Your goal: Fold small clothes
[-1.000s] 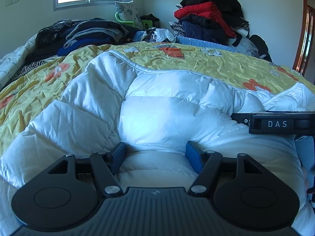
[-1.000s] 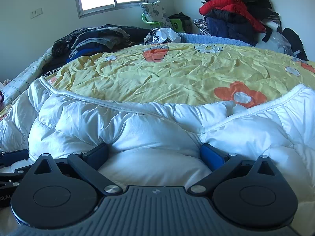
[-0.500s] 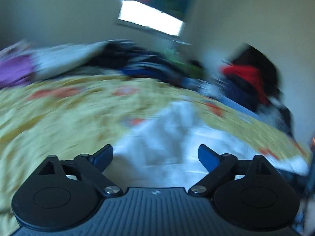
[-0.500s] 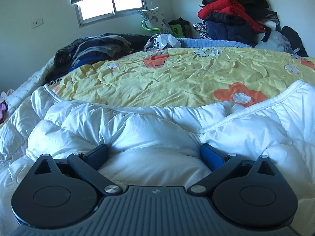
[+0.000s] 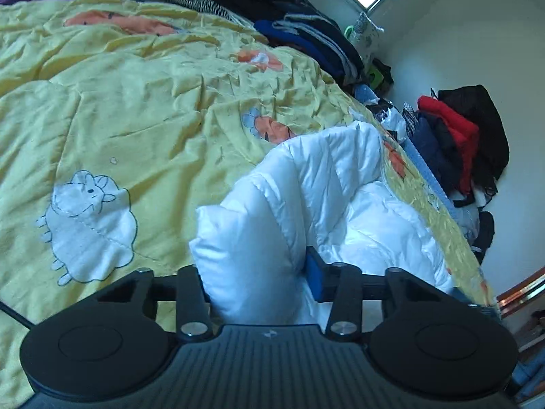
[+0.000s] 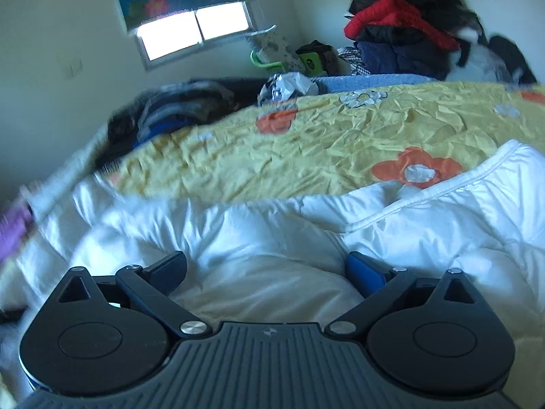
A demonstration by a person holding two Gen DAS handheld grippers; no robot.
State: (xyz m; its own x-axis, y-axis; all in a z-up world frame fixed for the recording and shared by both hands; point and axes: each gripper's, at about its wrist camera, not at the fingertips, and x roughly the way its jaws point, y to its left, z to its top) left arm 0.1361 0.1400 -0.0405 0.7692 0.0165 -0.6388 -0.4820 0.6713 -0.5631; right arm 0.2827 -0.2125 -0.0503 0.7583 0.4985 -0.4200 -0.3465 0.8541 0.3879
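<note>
The bed [image 5: 143, 109], under its yellow quilt, serves as the folding surface. Spread over its near side is the white puffer jacket [image 6: 259, 238]. In the left view one thick padded section stands bunched toward 12 o'clock, likely gathered for a fold. The left gripper [image 5: 259, 272] has just been closing, its fingers pinching that bunch. The right gripper [image 6: 265, 269] has fingers spread, resting against the padding without clamping it.

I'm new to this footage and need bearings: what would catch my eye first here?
A puffy white jacket lies on the near part of a yellow bedspread; the left gripper has just closed on a bunched fold, pads pressing it. Behind, a red garment tops a dark pile by the wall.
</note>
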